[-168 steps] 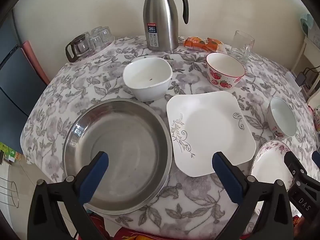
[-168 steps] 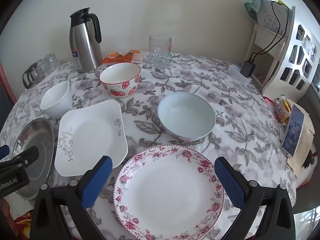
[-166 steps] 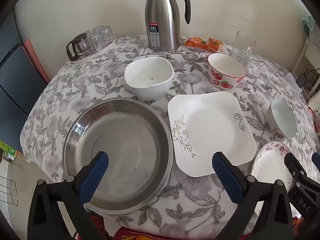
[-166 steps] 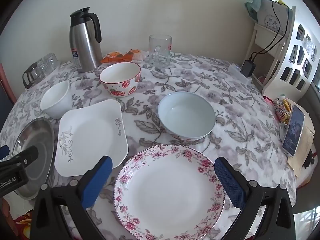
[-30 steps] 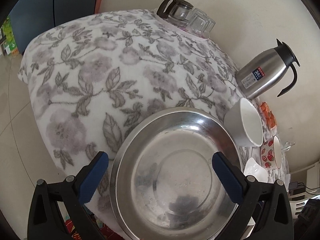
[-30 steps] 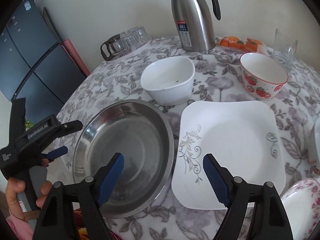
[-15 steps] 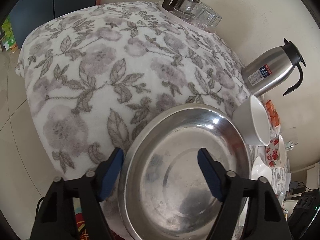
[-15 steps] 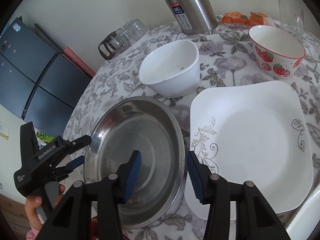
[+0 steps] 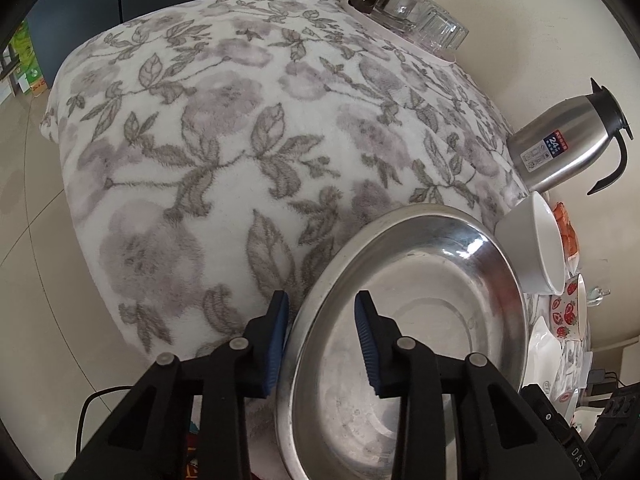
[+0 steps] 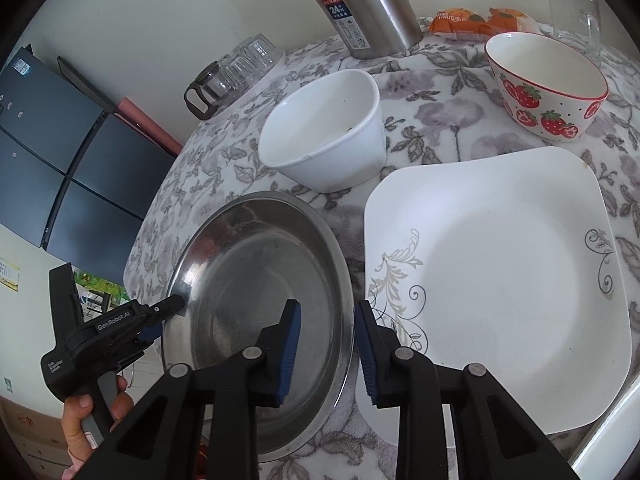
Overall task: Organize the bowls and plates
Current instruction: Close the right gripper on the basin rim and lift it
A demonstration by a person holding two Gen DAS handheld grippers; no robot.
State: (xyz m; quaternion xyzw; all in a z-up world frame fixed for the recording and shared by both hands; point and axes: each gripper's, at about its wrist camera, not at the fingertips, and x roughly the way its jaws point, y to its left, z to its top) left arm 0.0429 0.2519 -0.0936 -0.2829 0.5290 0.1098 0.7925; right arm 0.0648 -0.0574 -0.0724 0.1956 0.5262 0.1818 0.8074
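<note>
While both sets of tongs are closing, each straddles the rim of the steel basin [image 10: 260,300], which sits at the lower middle of the right wrist view on the flowered tablecloth [image 9: 224,152]. The left gripper [image 9: 322,344] has one blue pad outside the rim and one inside; whether the pads already press the metal is hard to tell, as a sliver of gap seems to remain. The right gripper [image 10: 326,350] brackets the opposite rim the same way, its outer pad lying over the edge of the square white plate [image 10: 496,280], which lies just beside the basin. At the lower left of the right wrist view, a hand [image 10: 86,416] grips the left tool's handle, partly cut off by the frame. Behind the basin stands a white bowl [image 10: 328,148], and at upper right a strawberry bowl [image 10: 548,88]. The steel jug [image 10: 360,4] loses its top to the frame edge. Upturned glasses [image 10: 236,68] blur together at the tablecloth's far rim.
</note>
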